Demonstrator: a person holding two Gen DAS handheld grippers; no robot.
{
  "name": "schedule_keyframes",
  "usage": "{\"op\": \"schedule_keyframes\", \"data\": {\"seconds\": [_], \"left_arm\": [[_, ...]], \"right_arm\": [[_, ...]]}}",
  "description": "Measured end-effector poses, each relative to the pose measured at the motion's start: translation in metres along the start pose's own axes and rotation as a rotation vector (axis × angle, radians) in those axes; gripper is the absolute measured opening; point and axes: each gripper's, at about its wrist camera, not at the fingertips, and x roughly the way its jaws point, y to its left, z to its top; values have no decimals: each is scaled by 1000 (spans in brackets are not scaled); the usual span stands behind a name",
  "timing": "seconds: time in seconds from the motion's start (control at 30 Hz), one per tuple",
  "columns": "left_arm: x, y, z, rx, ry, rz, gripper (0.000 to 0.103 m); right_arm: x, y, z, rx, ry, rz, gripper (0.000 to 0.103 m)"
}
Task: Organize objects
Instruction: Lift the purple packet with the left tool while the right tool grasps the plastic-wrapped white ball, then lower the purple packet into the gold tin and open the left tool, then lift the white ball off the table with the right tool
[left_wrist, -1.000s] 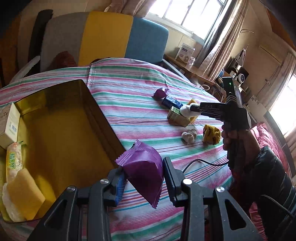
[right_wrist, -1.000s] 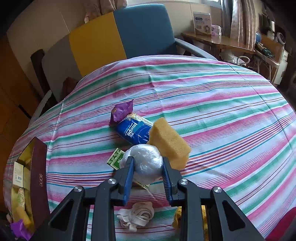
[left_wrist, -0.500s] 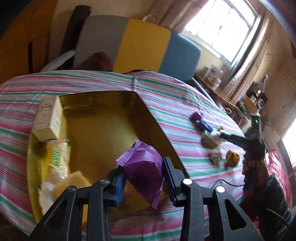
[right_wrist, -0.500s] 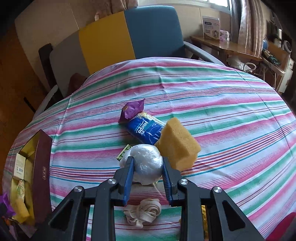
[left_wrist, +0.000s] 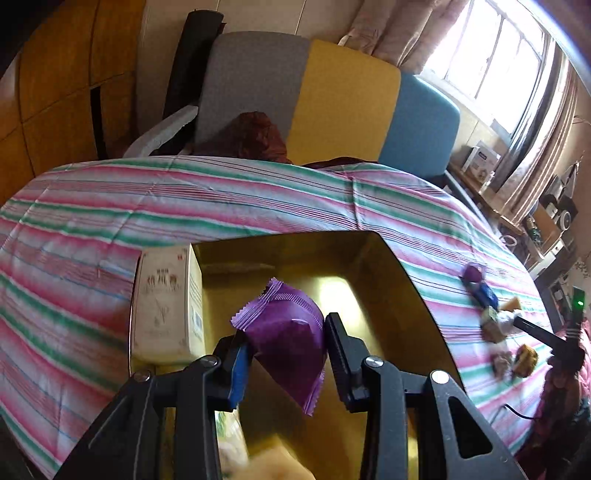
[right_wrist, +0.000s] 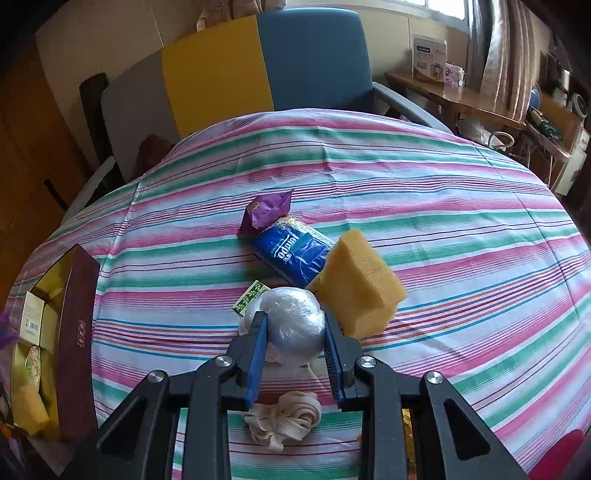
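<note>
While the left claw (left_wrist: 288, 354) grips the purple packet (left_wrist: 286, 332) above the gold box (left_wrist: 369, 258), the right claw (right_wrist: 295, 349) clamps the wrapped ball (right_wrist: 291, 325) over the surface (right_wrist: 443, 206); next, I judge, release into the box

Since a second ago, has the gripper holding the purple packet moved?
Yes. The left gripper has carried the purple packet from the striped tablecloth to over the open gold-lined box.

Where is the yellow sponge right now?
In the right wrist view the yellow sponge sits on the striped tablecloth, leaning against the blue tissue pack, just right of the white plastic ball.
</note>
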Motion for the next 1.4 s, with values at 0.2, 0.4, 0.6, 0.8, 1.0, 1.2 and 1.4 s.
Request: {"op": "schedule_keyframes", "data": {"seconds": [0.2,0.4,0.6,0.8,1.0,1.2,1.4], "left_arm": [[48,12,26,17,58,55,38],[87,25,31,9,127,97,42],[84,23,32,17,113,97,63],[50,23,29,10,62,90,68],[-9,7,-11,12,4,83,68],[-51,-25,-64,59,-57,88,68],[-62,-44,-92,89,-88,137,68]], "right_arm": [[0,-1,0,2,-1,-4,30],[1,0,1,-3,-1,-5,30],[2,1,2,-7,1,-6,30],[2,0,2,-4,0,-9,30],[1,-1,2,0,-3,-20,30],[2,2,1,-17,-3,-31,30],[1,4,0,-29,-6,-41,30]]}}
